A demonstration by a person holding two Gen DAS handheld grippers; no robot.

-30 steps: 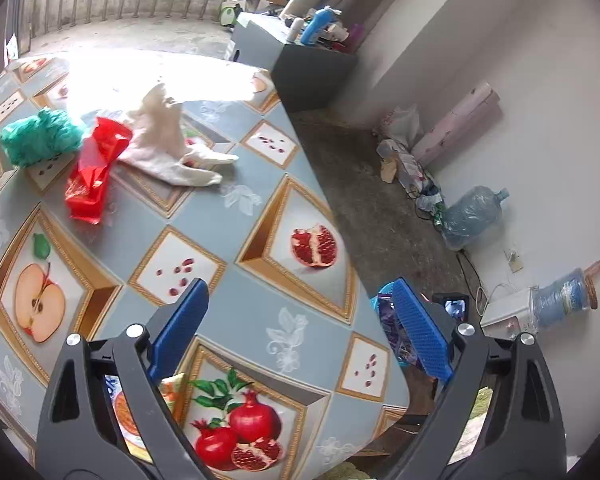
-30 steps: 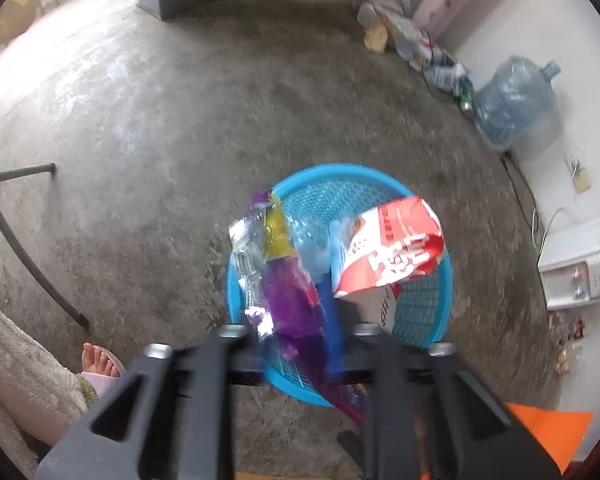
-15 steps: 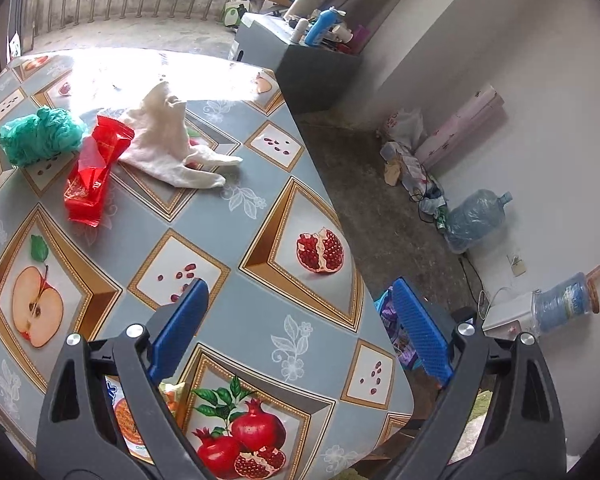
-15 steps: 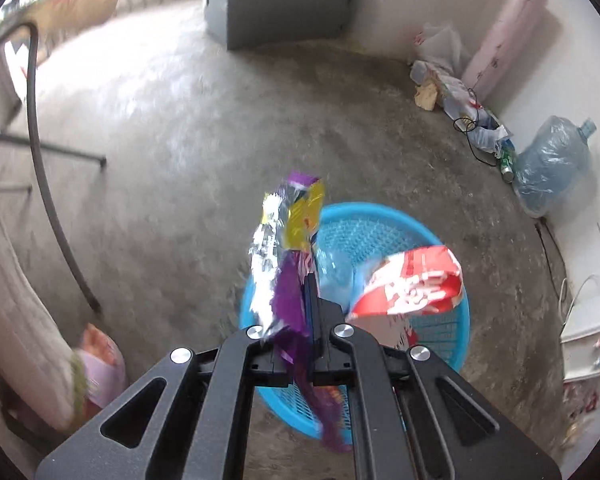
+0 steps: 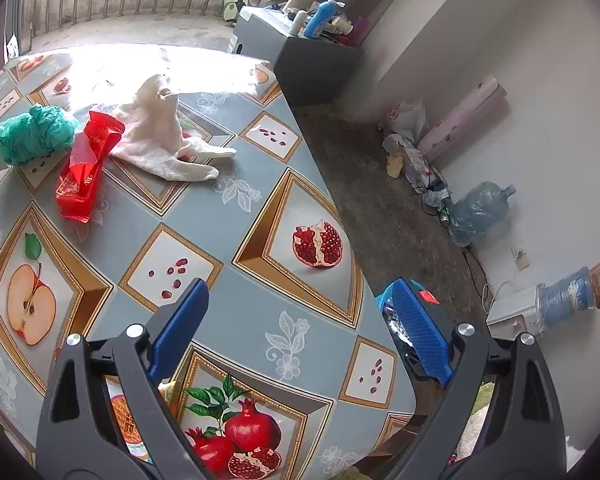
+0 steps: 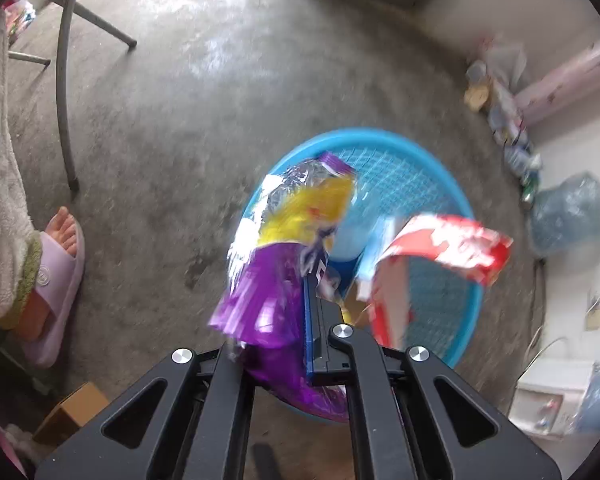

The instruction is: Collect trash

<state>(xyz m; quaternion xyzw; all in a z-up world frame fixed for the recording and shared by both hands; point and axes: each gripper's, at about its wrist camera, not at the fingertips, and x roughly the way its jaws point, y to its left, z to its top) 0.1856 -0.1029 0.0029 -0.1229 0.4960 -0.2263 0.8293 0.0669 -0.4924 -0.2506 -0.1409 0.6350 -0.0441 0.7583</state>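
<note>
The right gripper (image 6: 306, 304) has its jaws pressed together on a crinkled purple, yellow and silver foil snack wrapper (image 6: 284, 256), which hangs over the rim of a round blue plastic mesh basket (image 6: 428, 184) standing on the grey concrete floor (image 6: 204, 92). A red and white snack packet (image 6: 452, 244) sits in the basket, partly blurred. A foot in a pale purple slipper (image 6: 56, 272) stands on the floor to the left.

The left gripper (image 5: 300, 320) hovers above the counter (image 5: 228, 216), which is covered in a fruit-patterned cloth; its blue-padded jaws are spread wide with nothing between them. Far back on the counter lie a red plastic wrapper (image 5: 82, 172), a crumpled green plastic bag (image 5: 32, 132) just beside it, and a white cloth (image 5: 160, 136) touching the red wrapper.
</note>
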